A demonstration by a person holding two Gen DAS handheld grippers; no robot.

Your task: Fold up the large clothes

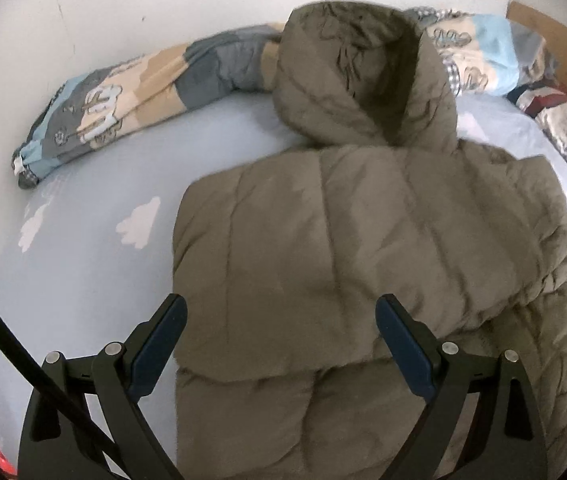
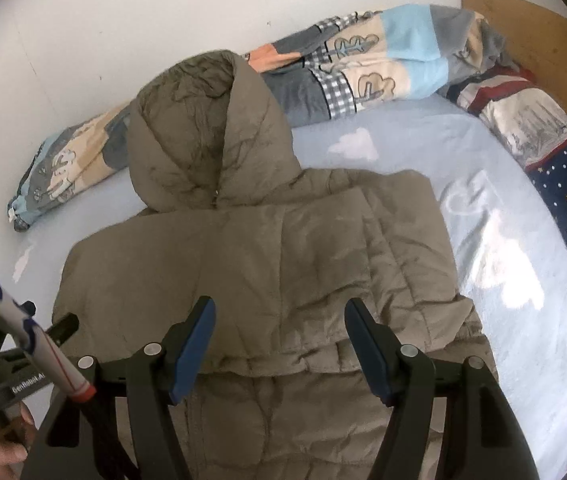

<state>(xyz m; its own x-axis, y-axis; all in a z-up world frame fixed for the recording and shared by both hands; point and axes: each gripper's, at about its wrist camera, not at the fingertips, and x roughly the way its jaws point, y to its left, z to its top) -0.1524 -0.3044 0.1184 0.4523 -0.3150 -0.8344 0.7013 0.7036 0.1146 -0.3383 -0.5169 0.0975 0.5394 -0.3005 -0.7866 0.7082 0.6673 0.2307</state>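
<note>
- I am holding my left gripper point(image 1: 281, 344) above the near part of the jacket point(image 1: 363, 248), jaws spread wide, nothing between the blue pads point(image 1: 159, 356).
- My right gripper point(image 2: 279, 346) is hovering over the same jacket point(image 2: 267, 272), jaws also spread wide and gripping nothing.
- In the right wrist view, the left gripper point(image 2: 49, 330) is showing at the lower left edge, just beside the jacket's left side.
- The jacket is lying flat on the bed point(image 1: 83, 264), olive and quilted, with both sleeves folded in across the body; a folded edge is running across it just beyond my fingertips.
- The hood point(image 1: 359, 76) is lying at the far end, open side up, its top touching the blanket point(image 1: 131, 92).
- That patchwork blanket point(image 2: 363, 68) is lying bunched along the wall point(image 1: 163, 0), behind the hood.
- A starry pillow point(image 2: 555, 168) is sitting at the right end of the bed point(image 2: 503, 240), against the wooden headboard point(image 2: 543, 32), well apart from the jacket.
- The sheet is pale blue with white cloud shapes point(image 1: 139, 222).
</note>
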